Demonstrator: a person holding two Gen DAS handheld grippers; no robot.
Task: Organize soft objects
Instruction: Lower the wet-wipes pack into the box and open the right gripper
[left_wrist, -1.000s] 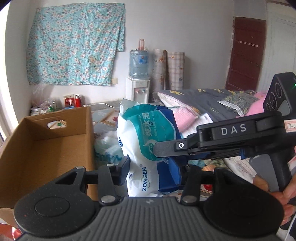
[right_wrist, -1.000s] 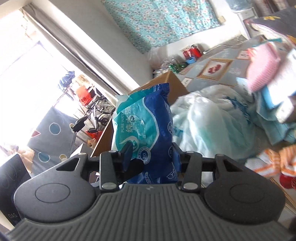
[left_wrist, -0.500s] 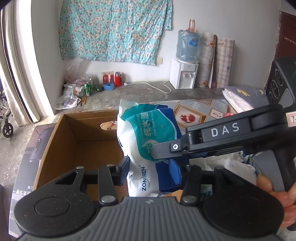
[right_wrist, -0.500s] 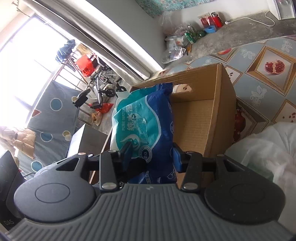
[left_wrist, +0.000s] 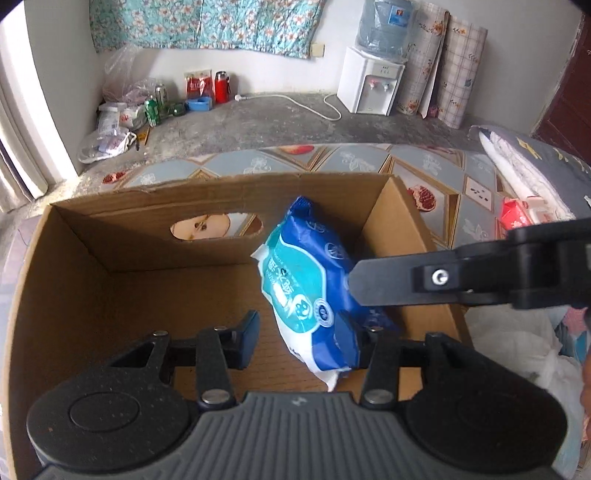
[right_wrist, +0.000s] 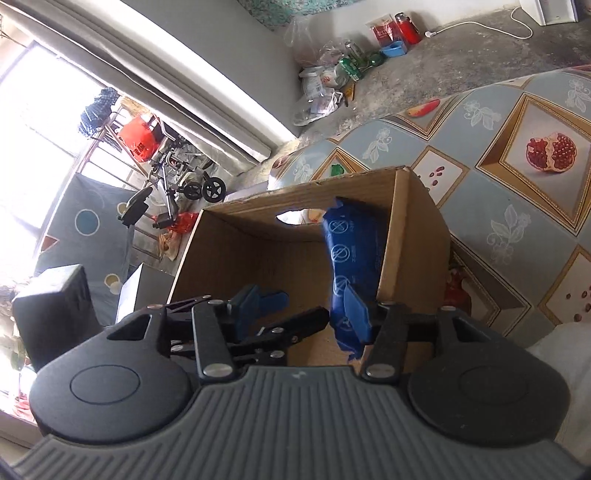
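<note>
A bare concrete floor runs to a white wall hung with a flowered cloth, and a water dispenser stands against that wall beside rolled mats. Bottles, cans and plastic bags crowd the left corner. Nearer, a mat printed with pomegranates covers the floor, and an open cardboard box sits on it with an oval handle hole cut in its far wall.

A blue and white pack of wet wipes is inside the box, tilted, close to the right wall. In the left wrist view the left gripper reaches into the box; its right finger touches the lower end of the pack while its left finger stands clear of it, so the jaws are apart and do not squeeze the pack. The right gripper comes in from the right side; its jaws have just been opening, and in its own view the pack lies against its right finger with a wide gap to the left one. A white plastic bag lies just outside the box on the right. Through the window at the left of the right wrist view a wheelchair is parked outside.
</note>
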